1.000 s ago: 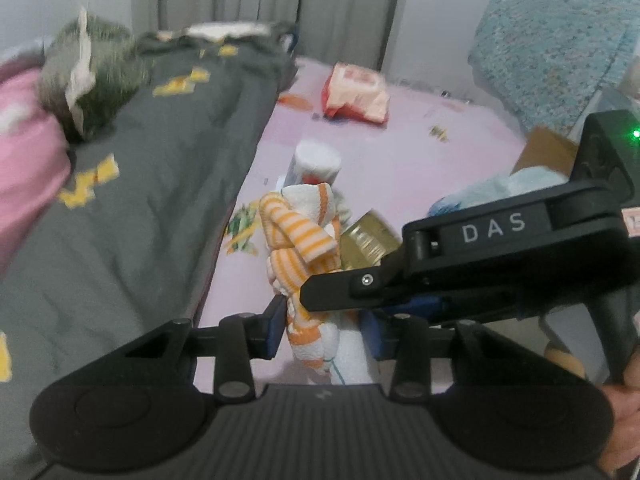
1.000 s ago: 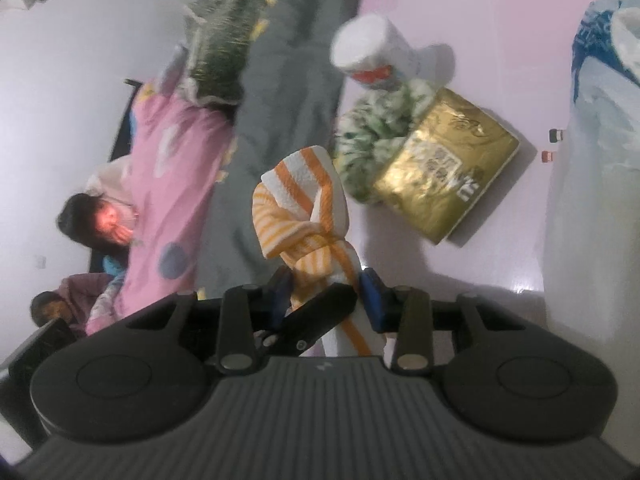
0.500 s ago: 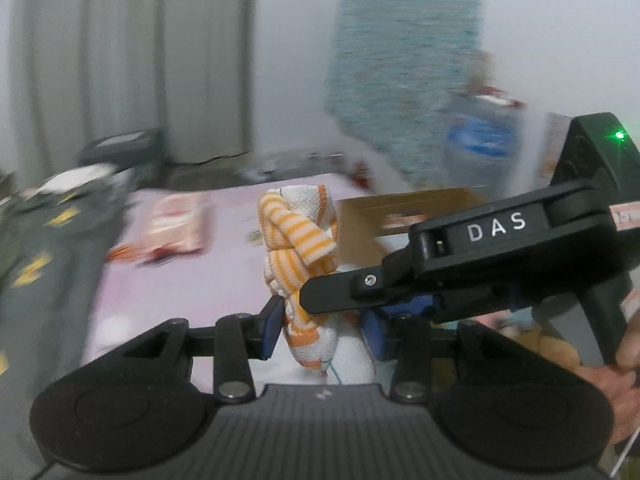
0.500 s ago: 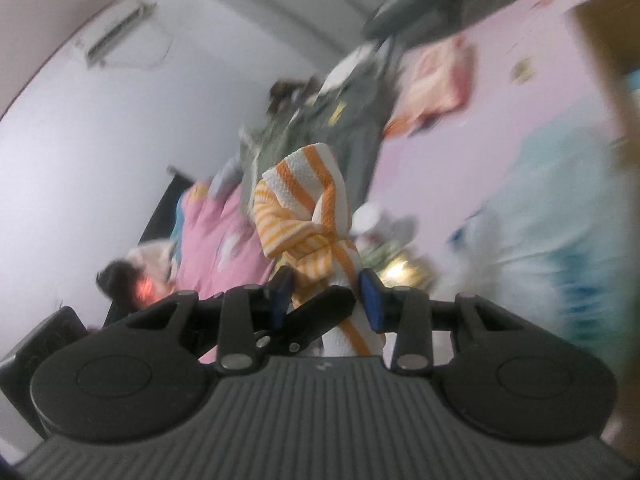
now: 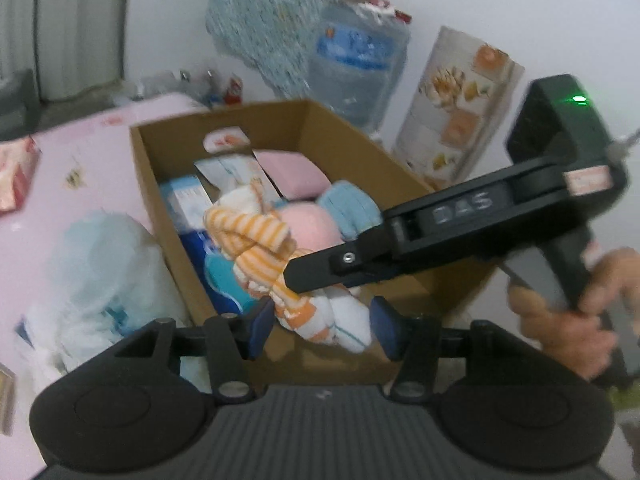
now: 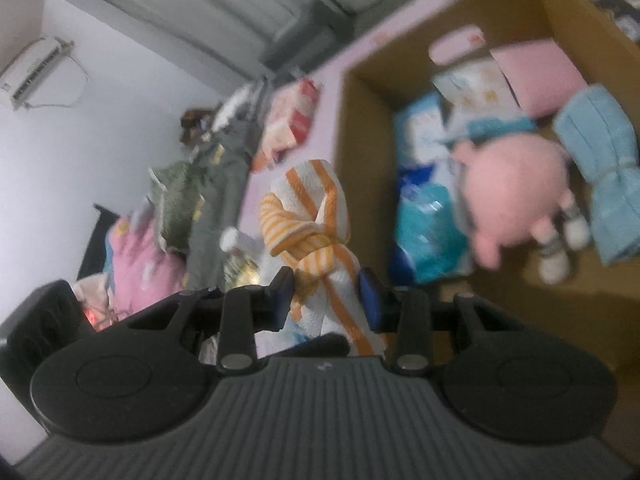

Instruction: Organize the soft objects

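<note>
- The orange-and-white striped towel, knotted into a bundle, hangs in the air over the near end of the open cardboard box.
- The right tongs hold the towel's lower part; in the right wrist view both blue pads press against the cloth.
- In the left wrist view the right tongs reach in from the right and cross in front of the towel, with a hand on their grip.
- The left tongs have just been opening; the towel's white lower end sits between their blue pads, touching the left one, while a gap shows at the right one.
- Inside the box lie a pink plush toy, a rolled light-blue towel, a pink folded cloth and blue-and-white packets.
- The box stands on a pink floor; a white plastic bag lies just beside its left wall.
- Farther back in the right wrist view a grey blanket and a pink blanket lie on the floor, blurred.
- Behind the box stand a large blue water bottle and a printed carton against the wall.
</note>
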{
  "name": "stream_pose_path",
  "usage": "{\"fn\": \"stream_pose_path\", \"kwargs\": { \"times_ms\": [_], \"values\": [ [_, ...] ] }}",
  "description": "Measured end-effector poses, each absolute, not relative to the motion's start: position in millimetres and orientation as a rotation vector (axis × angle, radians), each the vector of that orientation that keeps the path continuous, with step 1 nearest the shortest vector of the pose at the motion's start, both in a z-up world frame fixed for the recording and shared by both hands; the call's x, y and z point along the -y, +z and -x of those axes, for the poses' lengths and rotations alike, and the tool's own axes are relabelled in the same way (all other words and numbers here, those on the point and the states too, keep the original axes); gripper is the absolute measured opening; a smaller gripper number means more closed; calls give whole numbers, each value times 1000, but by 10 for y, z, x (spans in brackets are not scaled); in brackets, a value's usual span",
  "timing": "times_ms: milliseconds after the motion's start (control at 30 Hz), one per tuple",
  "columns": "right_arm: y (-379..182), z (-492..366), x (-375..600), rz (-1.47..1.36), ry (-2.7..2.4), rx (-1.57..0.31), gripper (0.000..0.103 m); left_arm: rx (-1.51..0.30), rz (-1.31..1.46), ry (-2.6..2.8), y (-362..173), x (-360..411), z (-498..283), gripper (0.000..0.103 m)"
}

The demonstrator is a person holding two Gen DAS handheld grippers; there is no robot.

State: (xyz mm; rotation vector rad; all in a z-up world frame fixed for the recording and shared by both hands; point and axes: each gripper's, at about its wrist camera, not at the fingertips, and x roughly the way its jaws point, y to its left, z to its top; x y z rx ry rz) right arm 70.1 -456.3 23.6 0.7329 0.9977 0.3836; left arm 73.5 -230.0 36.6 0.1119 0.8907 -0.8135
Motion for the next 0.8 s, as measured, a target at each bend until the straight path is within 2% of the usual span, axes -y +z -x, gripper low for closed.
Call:
{"fn": "stream_pose_path", "kwargs": {
  "times_ms": [267,567,700,800],
  "values": [
    [-232,-867,4500,-679,435,-1225,36,-861,-123,-770,427,2068,-627,60],
    [-104,-916,4649,-780,388,-1135,36,-823,-90,-665,492,1625,-637,66],
    [-11,-942,4576,-796,391,-1091,41,-790,-93,-594,438,1316,-585,80],
    [123,-980,4445,-763,412,-1058,44,-787,-104,-522,369,1061,-566,85]
  ]
}}
